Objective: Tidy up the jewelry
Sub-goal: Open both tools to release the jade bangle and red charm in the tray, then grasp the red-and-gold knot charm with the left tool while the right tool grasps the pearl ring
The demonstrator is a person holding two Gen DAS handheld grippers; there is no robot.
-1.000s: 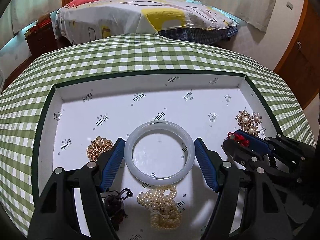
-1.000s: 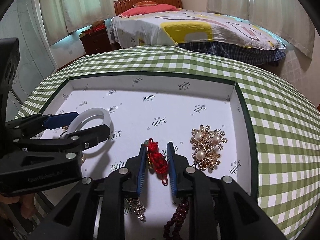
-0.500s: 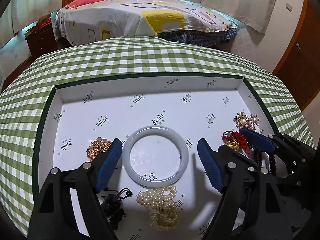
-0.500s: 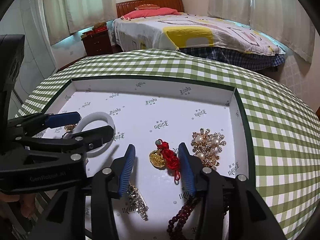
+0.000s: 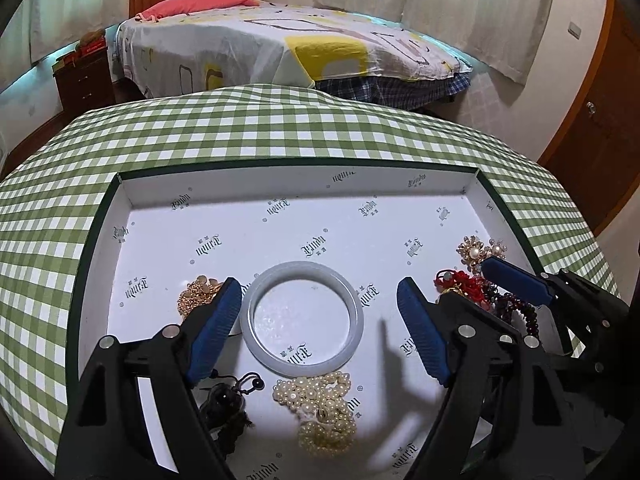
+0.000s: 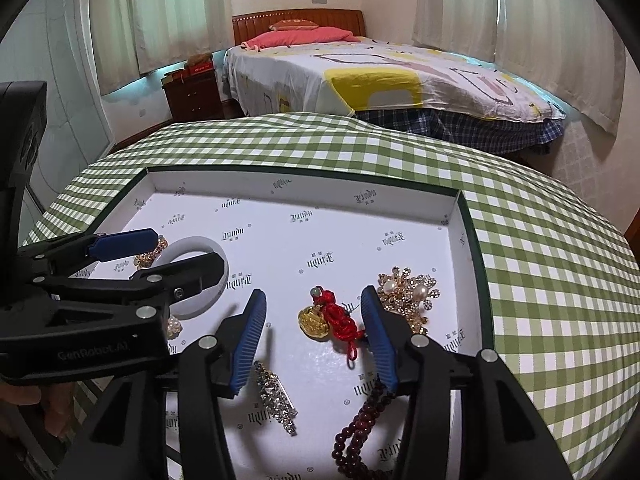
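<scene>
A shallow white box (image 5: 280, 196) (image 6: 304, 192) with a dark green rim holds the jewelry. My left gripper (image 5: 320, 320) is open and empty, its blue pads either side of a pale jade bangle (image 5: 303, 323) lying flat. My right gripper (image 6: 314, 332) is open and empty above a gold charm on a red knotted cord (image 6: 330, 316). A gold pearl brooch (image 6: 408, 294), a rhinestone clip (image 6: 276, 396) and a dark red bead string (image 6: 360, 424) lie near it. A pearl strand (image 5: 320, 412), a gold piece (image 5: 198, 292) and a dark pendant (image 5: 228, 404) lie by the bangle.
The box sits on a table with a green checked cloth (image 5: 280, 128). A bed (image 5: 280, 52) and a dark nightstand (image 5: 80, 80) stand beyond the table. The left gripper shows at the left of the right wrist view (image 6: 120, 264).
My right gripper has opened and let go of the red cord charm, which now lies in the box. My left gripper has widened and drawn back from the bangle.
</scene>
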